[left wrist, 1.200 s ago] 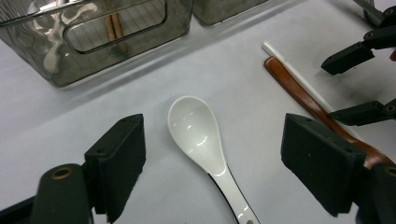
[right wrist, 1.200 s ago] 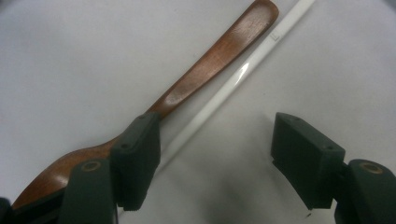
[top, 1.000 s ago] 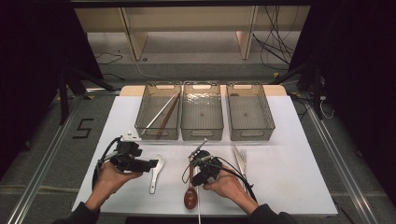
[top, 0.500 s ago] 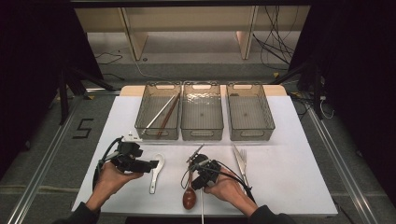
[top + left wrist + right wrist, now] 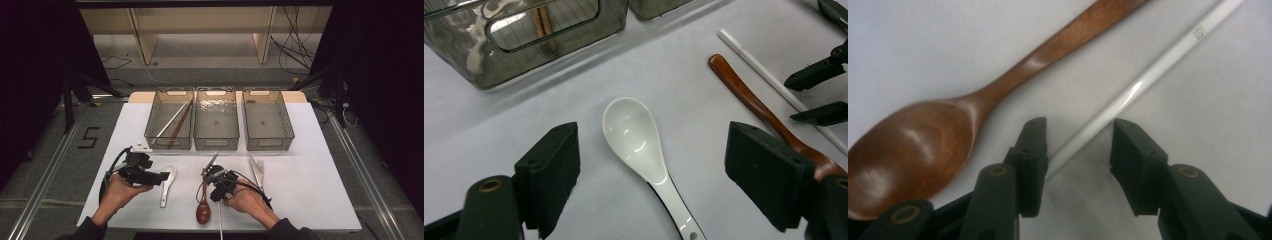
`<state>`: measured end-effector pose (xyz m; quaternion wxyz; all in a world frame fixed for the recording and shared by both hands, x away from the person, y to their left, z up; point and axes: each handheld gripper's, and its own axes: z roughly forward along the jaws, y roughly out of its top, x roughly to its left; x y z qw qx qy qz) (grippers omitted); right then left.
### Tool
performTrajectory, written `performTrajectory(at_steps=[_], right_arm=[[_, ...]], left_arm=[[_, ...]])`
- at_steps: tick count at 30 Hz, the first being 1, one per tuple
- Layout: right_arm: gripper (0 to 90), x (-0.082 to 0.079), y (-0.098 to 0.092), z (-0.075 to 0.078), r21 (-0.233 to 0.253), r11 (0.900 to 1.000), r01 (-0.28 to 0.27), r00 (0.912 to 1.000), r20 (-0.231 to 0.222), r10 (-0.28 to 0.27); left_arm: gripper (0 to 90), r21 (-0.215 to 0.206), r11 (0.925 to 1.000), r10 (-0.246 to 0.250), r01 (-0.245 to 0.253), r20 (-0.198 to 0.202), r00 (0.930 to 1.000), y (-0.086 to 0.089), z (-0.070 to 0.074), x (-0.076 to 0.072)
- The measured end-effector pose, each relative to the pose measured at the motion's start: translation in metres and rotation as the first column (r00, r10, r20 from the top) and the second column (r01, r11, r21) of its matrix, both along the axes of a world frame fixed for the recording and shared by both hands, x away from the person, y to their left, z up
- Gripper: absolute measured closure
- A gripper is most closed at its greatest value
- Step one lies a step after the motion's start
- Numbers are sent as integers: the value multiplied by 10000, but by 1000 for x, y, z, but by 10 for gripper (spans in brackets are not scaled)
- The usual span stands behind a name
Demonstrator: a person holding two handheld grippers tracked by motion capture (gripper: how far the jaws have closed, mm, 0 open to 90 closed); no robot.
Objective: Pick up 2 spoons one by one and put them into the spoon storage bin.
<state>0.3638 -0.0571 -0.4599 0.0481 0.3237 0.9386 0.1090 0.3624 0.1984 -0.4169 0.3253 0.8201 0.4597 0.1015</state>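
At the near edge of the bench (image 5: pixel 310 150), the right gripper (image 5: pixel 1075 150) straddles a white chopstick (image 5: pixel 1148 75), its jaws parted on either side of the stick and not yet pinching it. The chopstick lies flat just right of a wooden spoon (image 5: pixel 203 210). The step in hand looks like a pick-up for sorting; the next move calls for closing squarely on the thin stick, then lifting toward the left bin (image 5: pixel 152 135), which already holds chopsticks. The left gripper (image 5: pixel 654 165) hovers, jaws wide apart, over a white ceramic spoon (image 5: pixel 636 137). Since a second ago, the right hand has drawn nearer the person and lower over the chopstick; the left has barely shifted.
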Motion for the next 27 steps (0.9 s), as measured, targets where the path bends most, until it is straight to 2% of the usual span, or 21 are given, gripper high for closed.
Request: performTrajectory(at_steps=[5, 9, 19, 27], right_arm=[[658, 2, -3, 1, -147, 9997, -193, 9995, -254, 190], [727, 2, -5, 1, -265, 9990, -366, 9991, -242, 359], [830, 7, -11, 2, -356, 9990, -265, 9982, -552, 245], [853, 10, -12, 3, -389, 9989, -270, 9973, -692, 242]], left_arm=[[215, 19, 10000, -8, 8, -19, 10000, 0, 0, 0], [216, 33, 10000, -41, 41, -22, 10000, 0, -1, 0], [216, 63, 9999, -100, 101, -60, 9999, -1, -1, 0], [216, 47, 9999, -146, 147, -69, 9999, -1, -1, 0]])
